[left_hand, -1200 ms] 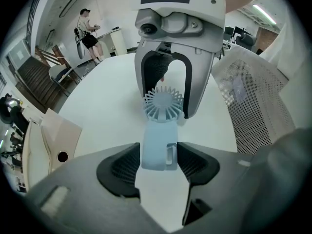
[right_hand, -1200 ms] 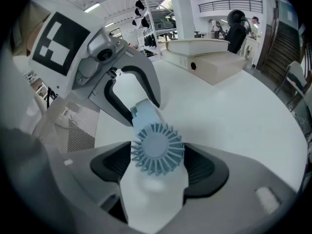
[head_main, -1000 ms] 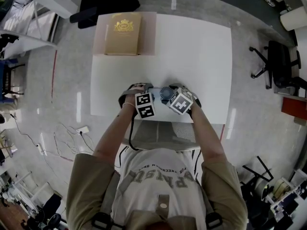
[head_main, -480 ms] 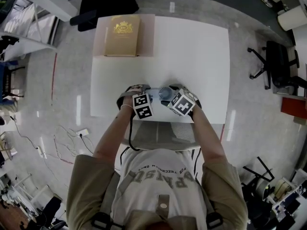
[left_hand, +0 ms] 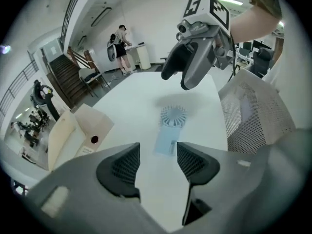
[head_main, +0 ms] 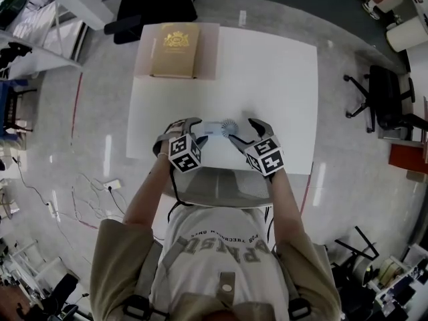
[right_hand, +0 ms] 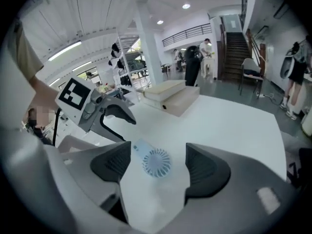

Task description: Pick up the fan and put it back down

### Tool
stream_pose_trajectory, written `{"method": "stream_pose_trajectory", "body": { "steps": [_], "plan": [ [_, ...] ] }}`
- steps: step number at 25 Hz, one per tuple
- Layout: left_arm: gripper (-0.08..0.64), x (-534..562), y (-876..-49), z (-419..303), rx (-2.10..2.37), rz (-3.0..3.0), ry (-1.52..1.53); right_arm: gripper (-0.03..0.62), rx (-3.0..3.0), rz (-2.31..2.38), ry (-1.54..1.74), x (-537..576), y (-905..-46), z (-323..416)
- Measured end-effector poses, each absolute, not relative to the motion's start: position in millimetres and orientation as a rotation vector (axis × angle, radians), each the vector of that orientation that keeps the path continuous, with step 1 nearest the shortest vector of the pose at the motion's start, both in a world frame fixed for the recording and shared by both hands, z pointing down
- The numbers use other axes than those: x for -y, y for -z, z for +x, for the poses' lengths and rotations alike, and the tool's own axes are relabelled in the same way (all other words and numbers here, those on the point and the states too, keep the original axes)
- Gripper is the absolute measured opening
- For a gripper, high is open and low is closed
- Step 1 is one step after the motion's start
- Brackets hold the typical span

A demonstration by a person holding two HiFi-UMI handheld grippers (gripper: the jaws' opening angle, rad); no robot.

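White table (head_main: 281,79) fills the head view, where a pale blue handheld fan (head_main: 224,127) lies flat near the front edge, between the left tongs (head_main: 193,127) and the right tongs (head_main: 249,127). Each pair angles in toward it from its own side, while a gold-coloured box (head_main: 175,49) sits well apart at the far left corner. In the left gripper view, the left tongs (left_hand: 156,161) stand released, ribbed pads apart with nothing between them. The fan (left_hand: 169,128) lies on the table just beyond their tips, handle end nearest and round grille farther off, and the right tongs (left_hand: 195,65) hang above and beyond it. In the right gripper view, the right tongs (right_hand: 158,168) are likewise released, jaws wide. The fan (right_hand: 155,161) shows through the gap, resting on the table below rather than gripped, with the left tongs (right_hand: 114,113) opposite. As things lie, the fan is on the table and in neither grip, so the task appears to be at one of its two ends. Either the lift is not yet begun or the put-down is already done, and the pictures alone do not settle which. If the lift is left to do, one pair would need to close on the handle.
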State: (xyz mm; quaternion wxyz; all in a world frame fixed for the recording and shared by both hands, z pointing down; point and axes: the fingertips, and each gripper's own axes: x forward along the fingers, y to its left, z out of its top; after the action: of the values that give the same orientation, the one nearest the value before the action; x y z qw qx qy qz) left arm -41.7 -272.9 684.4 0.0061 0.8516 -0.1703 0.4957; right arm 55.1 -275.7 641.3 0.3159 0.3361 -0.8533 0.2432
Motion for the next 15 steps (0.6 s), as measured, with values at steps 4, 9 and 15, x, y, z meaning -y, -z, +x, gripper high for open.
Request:
{"method": "stream_pose_trajectory", "body": {
  "steps": [4,9,15],
  "plan": [
    [0.247,281.8,-649.3,-44.5,0.78,2.7,-1.336,0.335,2.264,1.144,-0.582,281.4,-610.1,70.4],
    [0.247,294.1,-600.7,-39.2,1.06,2.7,-0.972,0.334,2.313,1.408,-0.467,282.7,-565.7,85.9],
    [0.247,297.5,-533.5,-36.7,1.298,2.751,-0.635,0.332,2.371,1.592,-0.262,272.7,-509.9,87.1]
  ]
}}
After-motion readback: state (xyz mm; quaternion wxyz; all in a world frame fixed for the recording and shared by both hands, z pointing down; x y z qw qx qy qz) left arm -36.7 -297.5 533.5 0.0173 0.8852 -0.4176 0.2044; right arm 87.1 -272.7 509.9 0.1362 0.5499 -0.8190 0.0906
